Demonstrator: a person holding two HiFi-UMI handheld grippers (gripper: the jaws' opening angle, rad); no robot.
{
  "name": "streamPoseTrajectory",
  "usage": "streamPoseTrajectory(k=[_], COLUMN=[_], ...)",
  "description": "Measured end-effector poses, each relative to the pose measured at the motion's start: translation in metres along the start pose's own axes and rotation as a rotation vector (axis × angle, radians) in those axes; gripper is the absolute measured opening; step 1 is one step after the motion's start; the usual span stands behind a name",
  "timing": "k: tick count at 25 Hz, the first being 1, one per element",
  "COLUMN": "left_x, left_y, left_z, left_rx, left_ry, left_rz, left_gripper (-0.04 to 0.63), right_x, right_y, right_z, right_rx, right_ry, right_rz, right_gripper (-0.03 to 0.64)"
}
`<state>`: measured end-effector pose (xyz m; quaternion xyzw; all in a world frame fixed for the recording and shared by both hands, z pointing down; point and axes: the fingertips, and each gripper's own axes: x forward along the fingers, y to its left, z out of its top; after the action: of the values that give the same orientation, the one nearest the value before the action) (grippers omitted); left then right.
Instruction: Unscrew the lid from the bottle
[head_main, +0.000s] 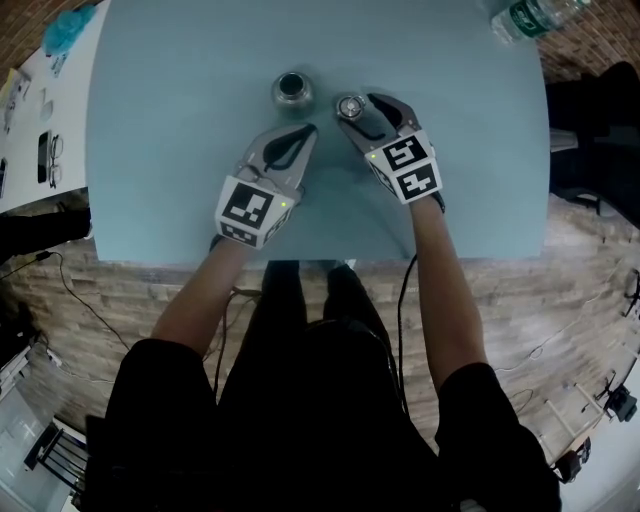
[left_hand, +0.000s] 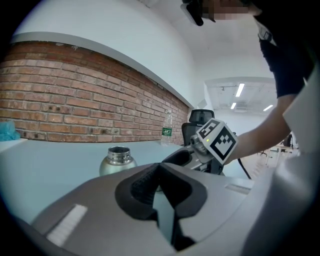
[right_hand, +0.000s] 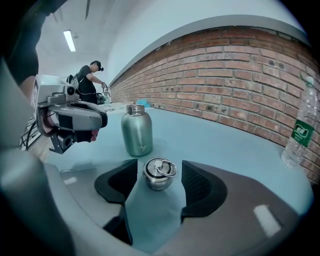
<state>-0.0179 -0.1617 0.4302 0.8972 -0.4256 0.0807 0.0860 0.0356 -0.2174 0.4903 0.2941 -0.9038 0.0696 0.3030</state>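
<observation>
Bracketing the lid (head_main: 350, 106) on the table (head_main: 180, 150) with the right gripper (right_hand: 159, 172) spread wide, holding the left gripper (left_hand: 160, 169) pinched together and empty near the open bottle (head_main: 292, 89)

Both forearms reach forward side by side, left gripper (head_main: 303, 138) jaws together, right gripper (head_main: 364, 108) jaws apart.
</observation>
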Motion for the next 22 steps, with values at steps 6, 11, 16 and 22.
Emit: streamPoseTrajectory(k=[6,11,16,22], left_x=[-0.008,-0.015,-0.020,-0.028], left_y=[0.003,0.004,0.005,0.003], left_z=[0.009,0.019,0.027,0.035], left_rx=[-0.001,0.001,0.002,-0.010], left_ry=[-0.008,-0.014,-0.030,-0.043], left_rz=[0.018,0.030,0.046,0.062], left_gripper=[0.000,0.000,-0.002,-0.002], right_x=[-0.017,-0.032,-0.041,-0.066], right_y=[0.002,0.008,0.014,0.022], right_z=[0.014,0.026,0.035,0.059], right_rx=[0.059,0.080,0.089,0.129], right_ry=[-0.084,-0.141,-0.172,-0.267], right_rz=[-0.021,-0.030,-0.038,-0.057], right_gripper=[0.215,0.130,0.063,0.004])
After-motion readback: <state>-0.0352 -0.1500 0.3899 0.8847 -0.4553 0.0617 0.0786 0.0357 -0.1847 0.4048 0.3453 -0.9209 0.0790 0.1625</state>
